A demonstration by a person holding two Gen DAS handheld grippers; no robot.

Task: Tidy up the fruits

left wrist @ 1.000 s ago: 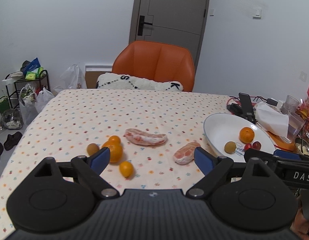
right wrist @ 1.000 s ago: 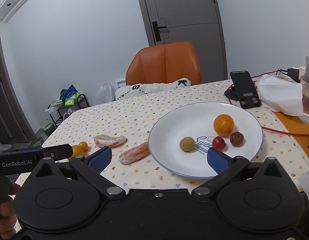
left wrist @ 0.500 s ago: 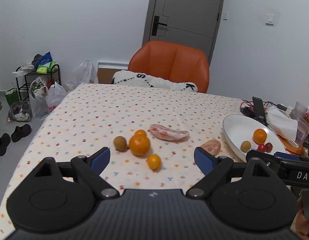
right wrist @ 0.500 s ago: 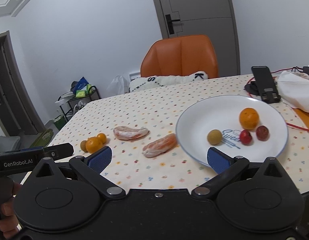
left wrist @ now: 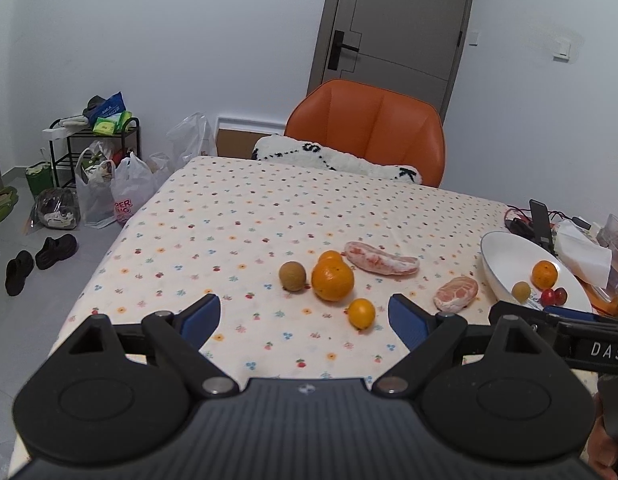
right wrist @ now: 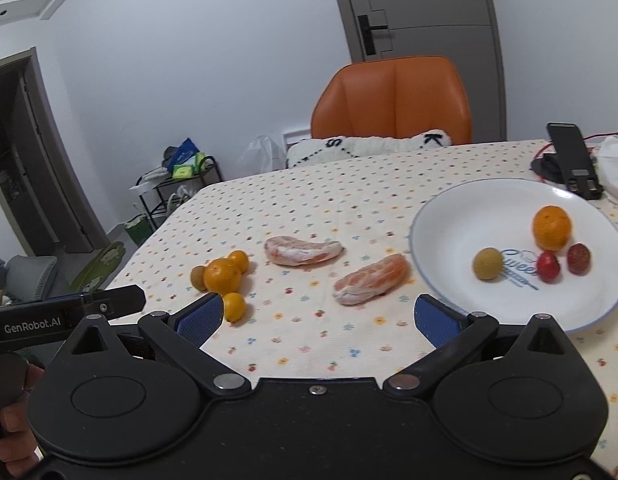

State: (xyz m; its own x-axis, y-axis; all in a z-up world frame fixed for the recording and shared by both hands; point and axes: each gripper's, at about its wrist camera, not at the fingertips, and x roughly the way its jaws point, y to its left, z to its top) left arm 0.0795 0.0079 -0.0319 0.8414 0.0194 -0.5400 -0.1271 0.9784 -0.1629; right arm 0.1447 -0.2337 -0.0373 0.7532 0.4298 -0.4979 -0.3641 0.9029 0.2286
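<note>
On the dotted tablecloth lie a big orange (left wrist: 332, 279) (right wrist: 222, 276), a brown longan (left wrist: 292, 276), two small kumquats (left wrist: 361, 313) (right wrist: 233, 307), and two peeled pomelo segments (left wrist: 381, 258) (right wrist: 371, 279). A white plate (right wrist: 465, 216) (left wrist: 493, 256) at the right holds an orange (right wrist: 551, 227), a longan (right wrist: 487, 263) and two red fruits (right wrist: 548, 265). My left gripper (left wrist: 304, 318) hangs open near the table's front edge, short of the fruit cluster. My right gripper (right wrist: 319, 316) is open too, in front of the nearer pomelo segment. Both are empty.
An orange chair (left wrist: 369, 128) with a white cushion stands behind the table. A phone stand (right wrist: 573, 160), cables and tissue (left wrist: 581, 246) crowd the far right beside the plate. Bags, a rack (left wrist: 93, 148) and shoes sit on the floor at left.
Both grippers have swung left and pulled back: the fruit cluster and plate have slid rightward in both views. Nothing was picked up; both stay open.
</note>
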